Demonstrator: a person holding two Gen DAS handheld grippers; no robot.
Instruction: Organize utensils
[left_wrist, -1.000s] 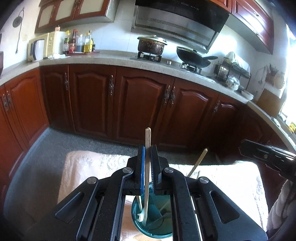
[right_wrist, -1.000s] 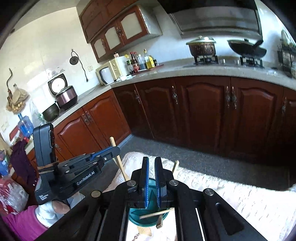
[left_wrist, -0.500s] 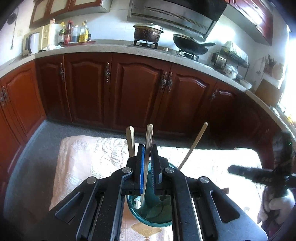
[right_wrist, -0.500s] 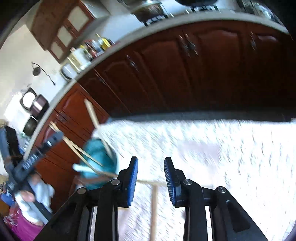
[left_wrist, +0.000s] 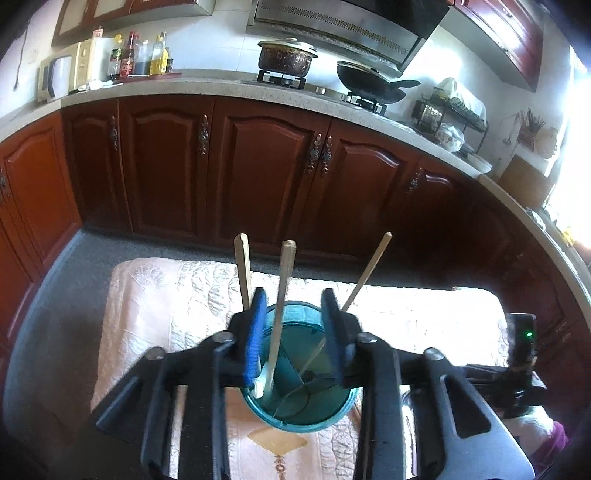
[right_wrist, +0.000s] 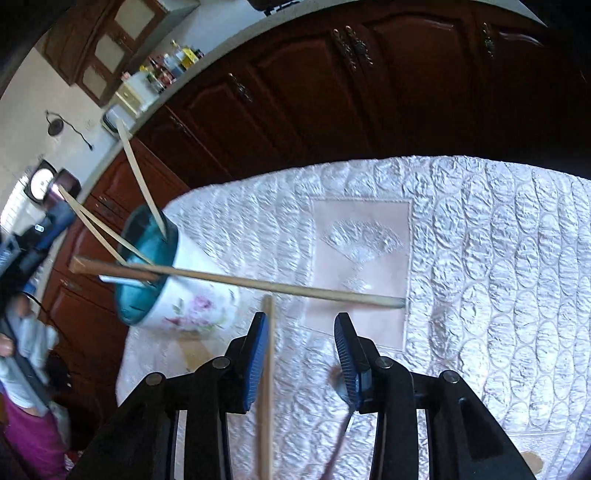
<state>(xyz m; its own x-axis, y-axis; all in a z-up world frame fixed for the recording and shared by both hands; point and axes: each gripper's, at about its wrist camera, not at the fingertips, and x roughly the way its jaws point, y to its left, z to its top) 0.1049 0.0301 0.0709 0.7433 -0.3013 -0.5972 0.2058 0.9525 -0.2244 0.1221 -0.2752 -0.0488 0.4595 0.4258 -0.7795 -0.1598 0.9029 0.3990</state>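
Observation:
A cup (left_wrist: 299, 406), teal inside and white with flowers outside (right_wrist: 192, 306), stands on the quilted cloth holding several wooden sticks. My left gripper (left_wrist: 293, 299) hovers just over its mouth with its jaws opening. A flat wooden stick (left_wrist: 282, 291) stands in the cup between the pads, untouched by either. My right gripper (right_wrist: 301, 319) hangs low over the cloth, jaws opening. A chopstick (right_wrist: 266, 369) lies on the cloth between its fingers, close to the left pad. A metal spoon (right_wrist: 338, 384) lies by the right finger. A long chopstick (right_wrist: 277, 286) slants from the cup rim to the cloth.
The table wears a pale quilted cloth (right_wrist: 480, 258) with bare room to the right of the cup. Dark red kitchen cabinets (left_wrist: 258, 166) run behind, with a pot (left_wrist: 286, 55) and wok on the hob. A person's sleeve (right_wrist: 29, 435) shows at the left edge.
The left jaws have parted and let go of the flat wooden stick, which now stands in the cup. The right gripper has dropped toward the cloth, rolled, and spread its jaws.

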